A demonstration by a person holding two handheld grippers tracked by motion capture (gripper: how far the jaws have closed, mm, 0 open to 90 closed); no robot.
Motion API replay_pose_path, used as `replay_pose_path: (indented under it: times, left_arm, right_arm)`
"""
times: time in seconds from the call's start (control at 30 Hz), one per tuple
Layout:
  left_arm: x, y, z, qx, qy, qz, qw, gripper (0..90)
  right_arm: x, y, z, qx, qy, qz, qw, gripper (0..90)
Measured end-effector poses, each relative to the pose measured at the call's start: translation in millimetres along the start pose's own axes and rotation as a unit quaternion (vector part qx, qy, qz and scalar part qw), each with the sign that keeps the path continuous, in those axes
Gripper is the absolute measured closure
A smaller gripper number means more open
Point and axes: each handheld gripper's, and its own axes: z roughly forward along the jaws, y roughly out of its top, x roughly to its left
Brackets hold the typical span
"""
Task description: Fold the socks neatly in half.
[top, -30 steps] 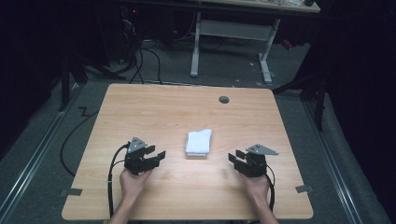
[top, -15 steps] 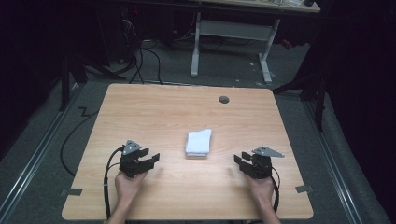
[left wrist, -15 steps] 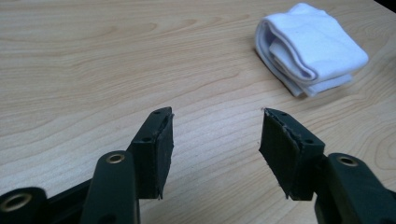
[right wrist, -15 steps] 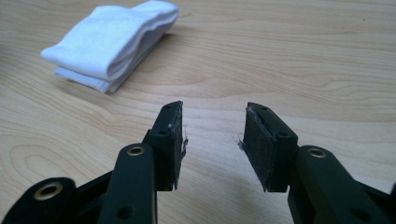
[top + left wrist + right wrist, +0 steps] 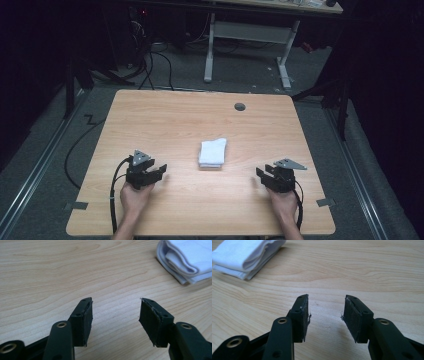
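A folded white cloth (image 5: pixel 212 153) lies near the middle of the wooden table (image 5: pixel 175 115). My left gripper (image 5: pixel 159 171) rests low over the table to the cloth's left, open, nothing between its jaws. In the left gripper view the left gripper (image 5: pixel 115 315) has the cloth (image 5: pixel 186 258) at the upper right. My right gripper (image 5: pixel 261 175) is to the cloth's right, near the front edge, open and empty; its jaws have just been opening. In the right gripper view the right gripper (image 5: pixel 325 315) has the cloth (image 5: pixel 244 253) at the upper left.
A round grommet hole (image 5: pixel 240 106) sits near the table's far edge. Beyond the table stands a desk frame with white legs (image 5: pixel 209 50) and cables on the dark floor. Cables trail from both grippers toward the front edge.
Both hands have drawn back toward the front edge of the table, away from the cloth. The cloth has not moved.
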Motion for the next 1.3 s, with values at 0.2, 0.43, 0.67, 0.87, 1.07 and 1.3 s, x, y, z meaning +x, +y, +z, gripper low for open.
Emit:
replay_pose_path:
  times: [0.2, 0.43, 0.67, 0.87, 1.07, 1.3]
  left_arm:
    - [1.9, -1.8, 2.5, 0.009, 0.012, 0.005, 0.9999, 43.7]
    - [1.9, -2.5, 4.8, 0.015, 0.026, 0.012, 0.9995, 41.9]
    - [2.1, -3.5, 7.6, 0.022, 0.035, 0.015, 0.9990, 40.1]
    - [1.5, -5.6, 8.8, 0.021, 0.041, 0.022, 0.9987, 39.2]
    - [-0.4, -6.0, 9.1, 0.028, 0.052, 0.037, 0.9975, 35.7]
    - [-0.1, -6.2, 9.2, 0.030, 0.054, 0.033, 0.9976, 31.5]
  right_arm:
    - [-3.9, -2.9, 2.8, 0.010, -0.013, -0.004, 0.9999, 53.8]
    - [-8.7, -7.7, 5.5, 0.020, -0.028, -0.006, 0.9994, 52.6]
    - [-11.5, -9.2, 5.4, 0.022, -0.043, -0.012, 0.9988, 50.3]
    - [-12.0, -8.8, 6.1, 0.027, -0.053, -0.021, 0.9980, 44.8]
    - [-15.2, -8.3, 6.9, 0.031, -0.060, -0.020, 0.9975, 36.7]
    - [-15.0, -8.8, 6.4, 0.031, -0.063, -0.018, 0.9974, 35.9]
